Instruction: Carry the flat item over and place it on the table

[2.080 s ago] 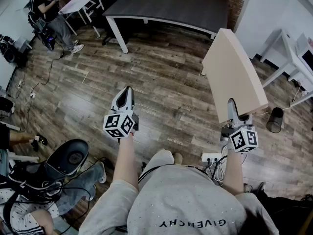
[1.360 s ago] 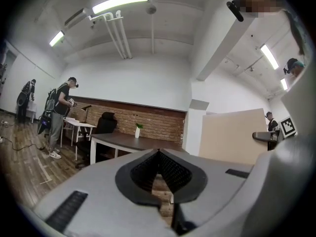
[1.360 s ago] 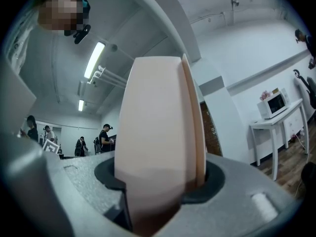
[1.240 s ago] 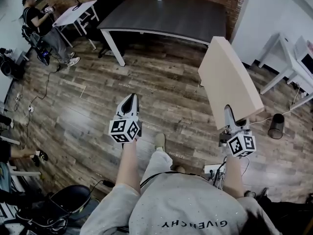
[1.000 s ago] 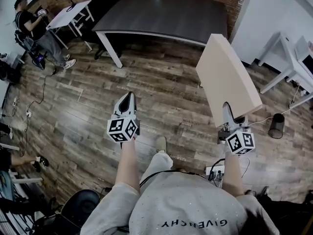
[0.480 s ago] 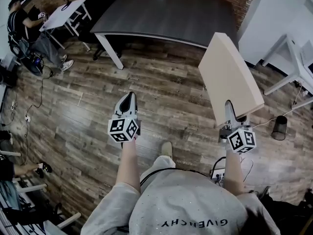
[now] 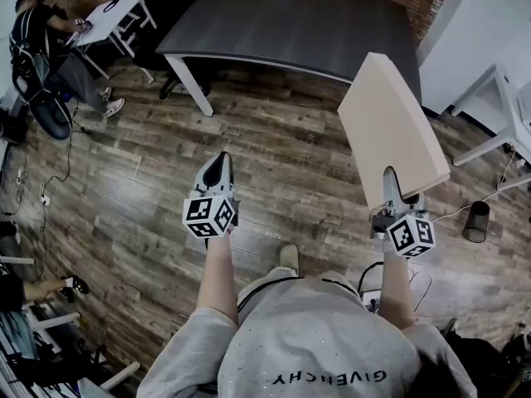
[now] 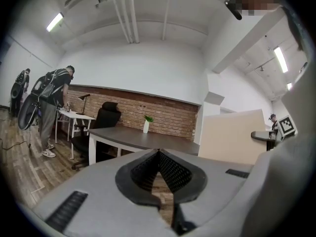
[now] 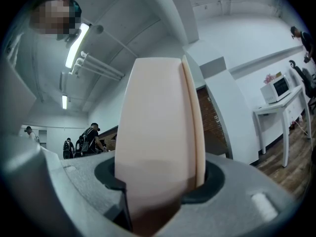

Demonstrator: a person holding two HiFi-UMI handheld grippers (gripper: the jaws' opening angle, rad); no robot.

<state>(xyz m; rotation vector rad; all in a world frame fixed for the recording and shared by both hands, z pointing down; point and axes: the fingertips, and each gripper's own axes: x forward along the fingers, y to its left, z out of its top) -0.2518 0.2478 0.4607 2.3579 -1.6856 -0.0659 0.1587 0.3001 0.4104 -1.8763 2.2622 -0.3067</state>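
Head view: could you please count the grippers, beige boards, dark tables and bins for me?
Grippers: 2, the left gripper and the right gripper
Beige board: 1
Dark table: 1
Bin: 1
Total: 5

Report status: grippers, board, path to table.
Left gripper shut, empty. Right gripper shut on board, held upright. Dark table ahead, floor between looks open.
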